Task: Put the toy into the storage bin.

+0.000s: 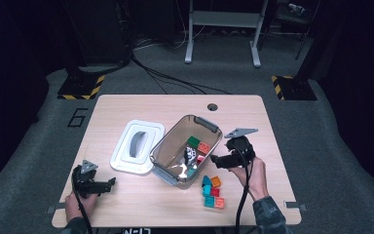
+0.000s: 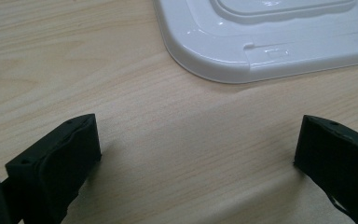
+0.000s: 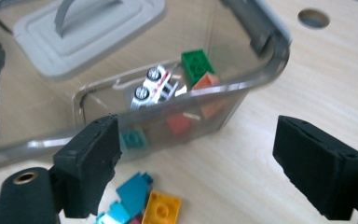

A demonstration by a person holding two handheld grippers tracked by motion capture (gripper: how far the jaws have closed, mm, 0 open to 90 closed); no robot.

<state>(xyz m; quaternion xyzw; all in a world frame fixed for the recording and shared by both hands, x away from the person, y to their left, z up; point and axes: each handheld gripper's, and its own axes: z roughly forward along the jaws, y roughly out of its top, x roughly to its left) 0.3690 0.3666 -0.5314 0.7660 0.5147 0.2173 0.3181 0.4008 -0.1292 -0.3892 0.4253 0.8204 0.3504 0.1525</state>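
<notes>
Right claw [image 3: 196, 163] wide open, seemingly empty.

Right gripper [image 3: 198, 158] hangs with jaws wide apart and empty, just outside the clear plastic bin's [image 3: 261, 70] near wall. Inside lie a white toy car [image 3: 153, 87] and a green brick [image 3: 196, 64]. Below, a yellow brick [image 3: 162, 209] sits on the wooden table [image 3: 317, 79].
</notes>
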